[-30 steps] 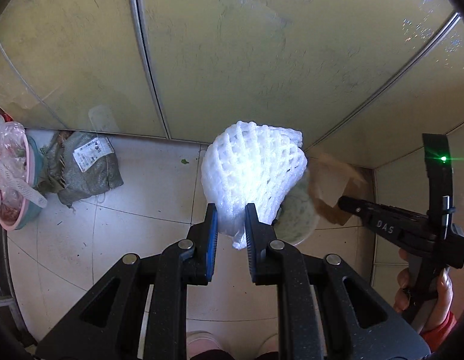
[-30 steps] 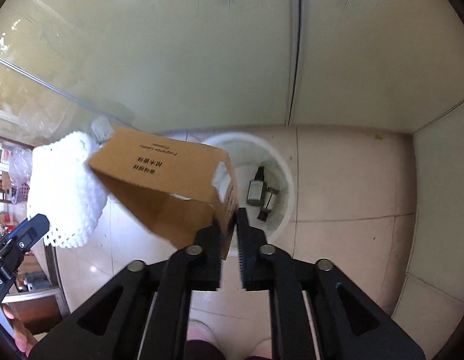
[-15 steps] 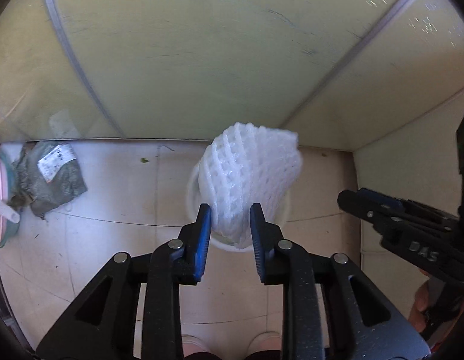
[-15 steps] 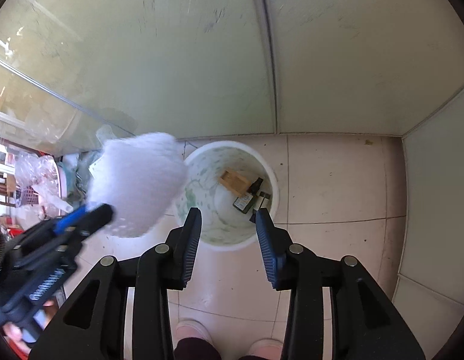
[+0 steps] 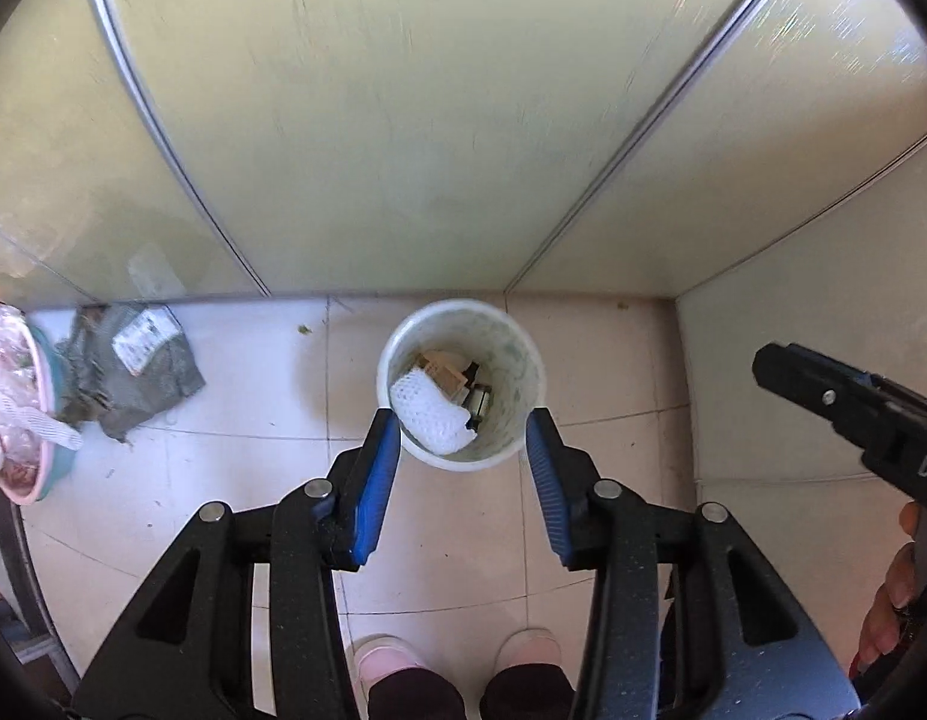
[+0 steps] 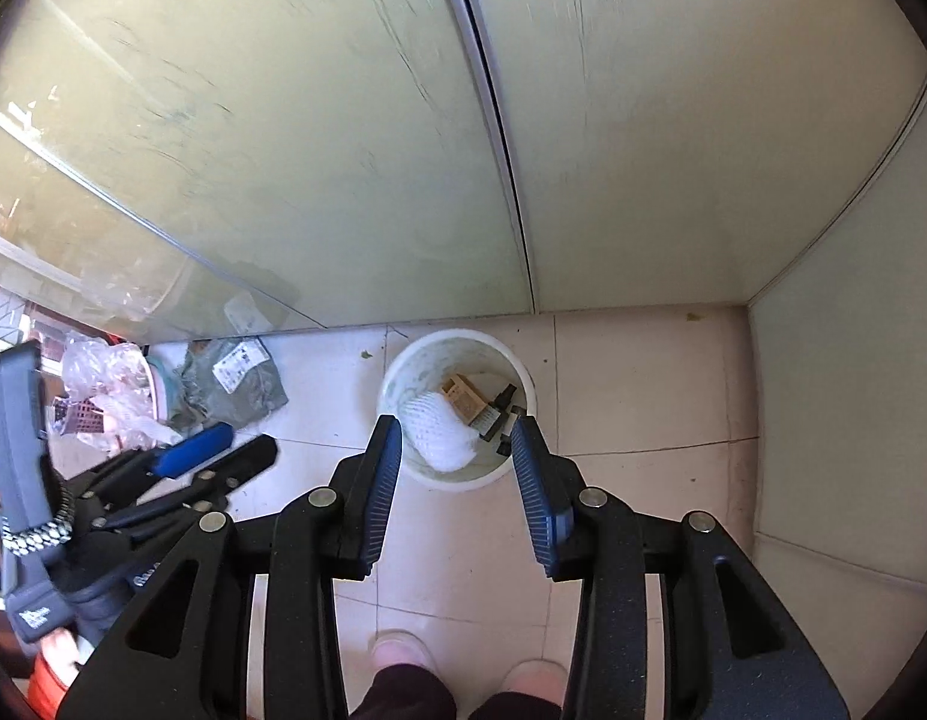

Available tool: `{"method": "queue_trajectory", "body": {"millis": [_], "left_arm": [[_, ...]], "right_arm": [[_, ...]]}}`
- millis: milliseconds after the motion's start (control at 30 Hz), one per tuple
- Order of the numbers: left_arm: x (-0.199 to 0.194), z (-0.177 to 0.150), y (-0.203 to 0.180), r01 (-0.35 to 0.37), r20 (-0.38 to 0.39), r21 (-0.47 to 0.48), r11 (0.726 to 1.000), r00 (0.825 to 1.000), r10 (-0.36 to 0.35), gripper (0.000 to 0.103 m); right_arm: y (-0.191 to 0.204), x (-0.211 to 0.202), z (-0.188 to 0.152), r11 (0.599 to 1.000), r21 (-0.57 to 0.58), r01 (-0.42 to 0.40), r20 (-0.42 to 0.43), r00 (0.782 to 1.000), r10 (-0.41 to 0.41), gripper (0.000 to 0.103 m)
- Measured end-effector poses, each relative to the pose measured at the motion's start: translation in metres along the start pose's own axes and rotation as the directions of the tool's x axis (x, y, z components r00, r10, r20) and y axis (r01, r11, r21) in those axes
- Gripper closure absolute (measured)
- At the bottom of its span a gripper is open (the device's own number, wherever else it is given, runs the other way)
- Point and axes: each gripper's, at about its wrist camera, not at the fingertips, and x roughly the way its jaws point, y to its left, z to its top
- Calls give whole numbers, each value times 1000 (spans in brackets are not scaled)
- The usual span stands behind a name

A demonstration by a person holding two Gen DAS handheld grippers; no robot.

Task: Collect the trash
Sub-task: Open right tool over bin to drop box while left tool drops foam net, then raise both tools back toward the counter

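- The white foam net is lying inside the round white bin. It is soft, puffy and full of little diamond holes.
- A small brown cardboard box is lying in the bin too, touching the net. It is flat-sided with sharp corners.
- A little dark bottle is lying just beside the box, at the bottom of the bin.
- The bin is standing upright on the floor. Its inside wall is smooth, with faint green smudges.
- The left gripper is hanging over the bin and pointing down. Its jaws are opening, and nothing is between them. The fingers are black, with ridged blue pads.
- The right gripper is hanging over the bin as well. Its jaws are standing apart and are not holding anything.
- The floor is made of shiny pale square tiles with thin lines between them.
- A crumpled grey bag with a white label is lying on the floor to the left, well apart from the bin.
- A pink and teal basin with crinkly clear plastic in it is sitting at the left edge.
- Smooth pale green wall panels are standing behind the bin.
- The person's pink shoes are showing at the bottom.
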Motion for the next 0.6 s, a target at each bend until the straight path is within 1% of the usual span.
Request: {"method": "queue_trajectory", "body": {"millis": [167, 300, 467, 600], "left_arm": [[-90, 15, -7, -23, 75, 34, 999, 997, 21, 60], [-170, 28, -17, -38, 142, 66, 997, 989, 29, 55], [-272, 37, -28, -49, 235, 90, 995, 972, 27, 50], [-347, 41, -35, -46, 302, 109, 993, 953, 11, 47]], "right_arm": [[23, -65, 11, 1000, -13, -7, 31, 999, 7, 68], [50, -129, 20, 999, -34, -8, 77, 997, 11, 68], [83, -210, 27, 998, -60, -6, 154, 988, 15, 67], [107, -272, 29, 997, -71, 15, 225, 974, 1, 64]]}}
